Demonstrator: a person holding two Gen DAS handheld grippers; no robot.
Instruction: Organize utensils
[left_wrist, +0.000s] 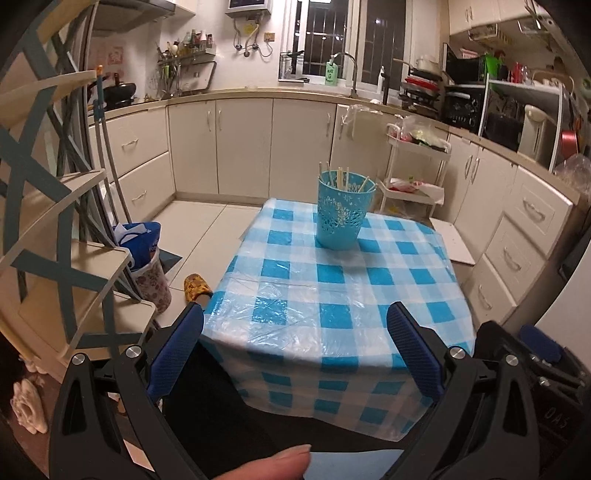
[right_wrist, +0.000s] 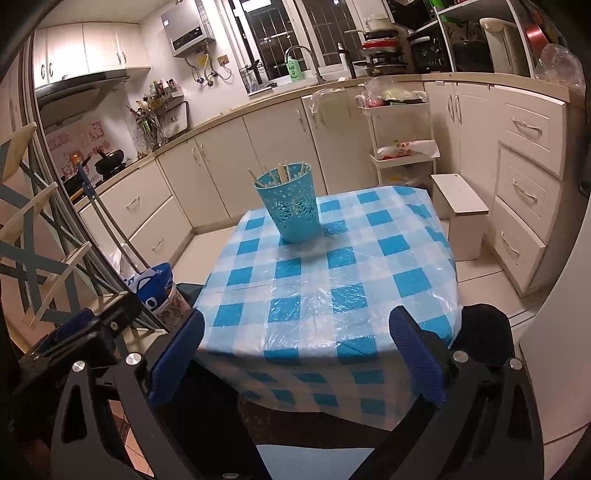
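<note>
A turquoise perforated holder (left_wrist: 342, 210) (right_wrist: 291, 203) stands upright on the far part of a small table with a blue-and-white checked cloth (left_wrist: 332, 291) (right_wrist: 332, 280). Several wooden chopsticks (left_wrist: 341, 179) (right_wrist: 282, 172) stick up out of it. My left gripper (left_wrist: 295, 314) hangs open at the table's near edge, well short of the holder, with nothing between its blue pads (left_wrist: 415, 350). My right gripper (right_wrist: 295, 317) is likewise open and empty at the near edge. A fingertip (left_wrist: 280, 463) shows at the bottom of the left wrist view.
White kitchen cabinets (left_wrist: 240, 147) run along the back and right walls. A wooden shelf unit (left_wrist: 55, 236) stands at the left, with a blue bag (left_wrist: 142, 243) and a slipper (left_wrist: 195, 286) on the floor beside the table. A white trolley (left_wrist: 413, 177) and a low stool (right_wrist: 461, 210) stand at the right.
</note>
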